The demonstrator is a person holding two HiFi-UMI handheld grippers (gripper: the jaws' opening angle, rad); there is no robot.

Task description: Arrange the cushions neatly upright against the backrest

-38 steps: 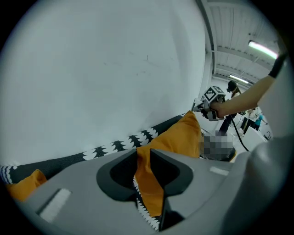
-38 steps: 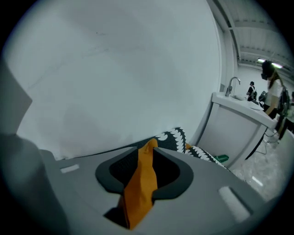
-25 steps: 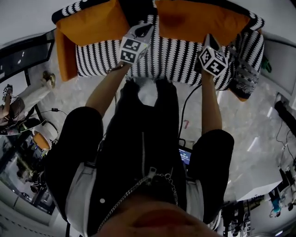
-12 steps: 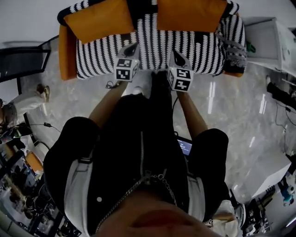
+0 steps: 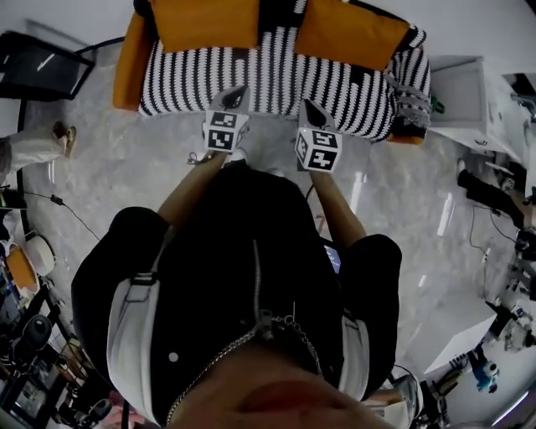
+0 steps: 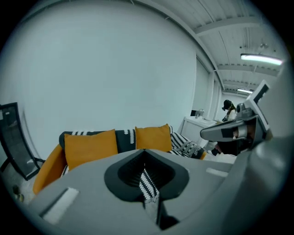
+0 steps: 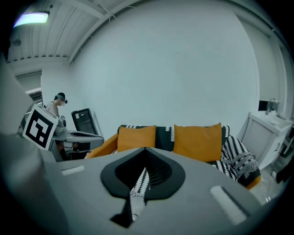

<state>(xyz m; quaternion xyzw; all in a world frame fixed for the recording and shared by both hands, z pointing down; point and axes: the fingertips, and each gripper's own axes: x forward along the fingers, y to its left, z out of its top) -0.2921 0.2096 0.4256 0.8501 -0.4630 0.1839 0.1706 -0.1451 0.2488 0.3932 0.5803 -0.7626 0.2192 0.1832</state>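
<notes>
**Head view:** I found both orange cushions upright against the backrest of the striped sofa. The left cushion and the right cushion stood side by side, with a strip of striped cover between them. The left tool and the right tool were held in front of the seat, touching nothing.

**Left gripper view:** The jaws were pressed together with nothing in them. Both cushions showed well beyond, faces square to the room.

**Right gripper view:** The jaws were likewise together and empty — the same pair of cushions, tops roughly level.

I judged the arrangement complete. The tools were kept clear, presumably so that nothing could knock the cushions over.
</notes>
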